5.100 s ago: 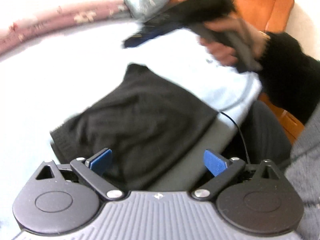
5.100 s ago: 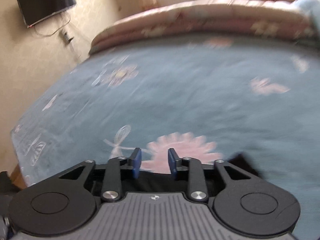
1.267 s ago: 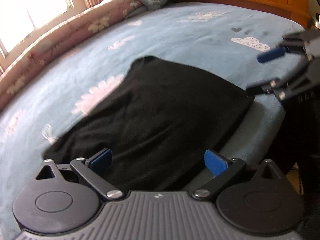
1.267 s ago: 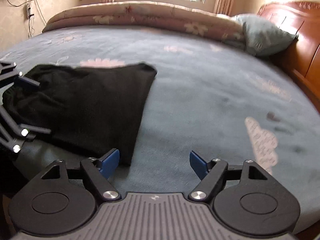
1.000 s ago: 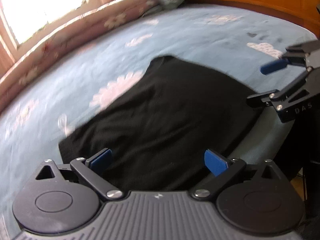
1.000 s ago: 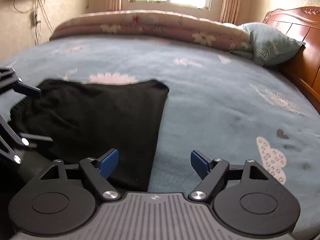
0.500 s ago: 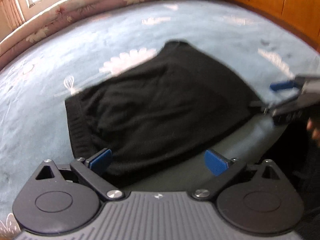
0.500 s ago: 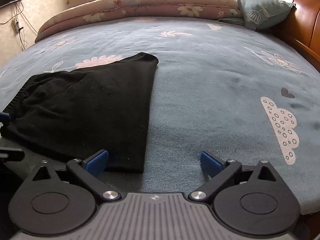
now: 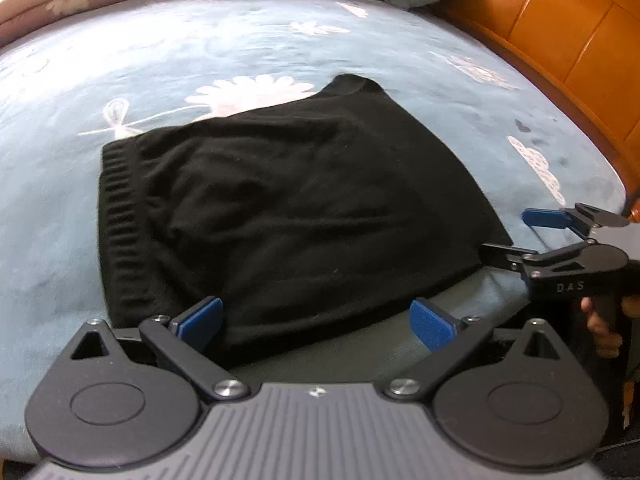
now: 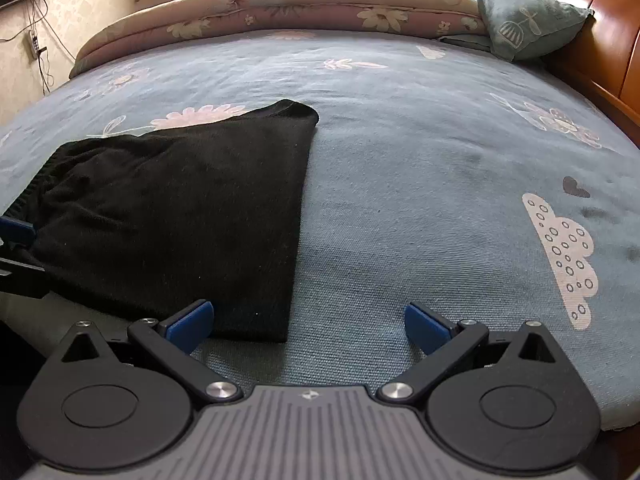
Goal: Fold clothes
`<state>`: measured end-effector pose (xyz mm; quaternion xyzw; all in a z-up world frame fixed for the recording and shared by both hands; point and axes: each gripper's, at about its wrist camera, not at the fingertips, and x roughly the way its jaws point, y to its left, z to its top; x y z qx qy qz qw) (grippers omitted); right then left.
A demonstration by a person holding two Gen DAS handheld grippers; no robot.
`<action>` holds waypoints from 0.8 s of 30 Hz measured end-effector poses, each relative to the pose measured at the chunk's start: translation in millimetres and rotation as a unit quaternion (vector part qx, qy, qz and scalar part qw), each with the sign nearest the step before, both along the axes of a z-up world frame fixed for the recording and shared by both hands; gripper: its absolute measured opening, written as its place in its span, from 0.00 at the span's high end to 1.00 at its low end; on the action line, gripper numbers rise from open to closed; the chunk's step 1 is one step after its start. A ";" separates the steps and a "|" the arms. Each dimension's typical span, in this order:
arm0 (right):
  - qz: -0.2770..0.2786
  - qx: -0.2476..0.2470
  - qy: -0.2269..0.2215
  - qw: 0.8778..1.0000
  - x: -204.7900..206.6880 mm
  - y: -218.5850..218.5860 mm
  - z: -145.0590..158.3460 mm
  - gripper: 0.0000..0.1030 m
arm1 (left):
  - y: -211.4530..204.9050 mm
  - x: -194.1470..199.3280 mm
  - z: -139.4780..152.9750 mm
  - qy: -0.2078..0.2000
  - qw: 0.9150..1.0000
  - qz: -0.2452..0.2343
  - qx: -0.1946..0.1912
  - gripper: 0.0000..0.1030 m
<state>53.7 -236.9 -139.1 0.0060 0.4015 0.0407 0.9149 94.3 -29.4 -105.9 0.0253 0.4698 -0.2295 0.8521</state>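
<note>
Black garment [image 10: 180,216] flat on blue bedsheet [image 10: 420,208], near edge.
Left gripper [image 9: 316,318] spread, empty, at garment's near edge.
Right gripper [image 10: 308,324] spread, empty, over garment's near right corner.
Risk: pinch grabs sheet with knit, or only top layer; fold drags crooked.

Folded black sweater [image 10: 180,216] flat on blue patterned bed [image 10: 420,200]; right gripper [image 10: 306,324] spread wide, empty, at near corner.
</note>
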 end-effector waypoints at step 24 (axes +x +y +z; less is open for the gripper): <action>0.000 -0.006 0.003 1.000 -1.0 1.9 -1.1 0.00 | 21.7 84.0 20.8 0.004 0.998 0.030 -0.052 0.03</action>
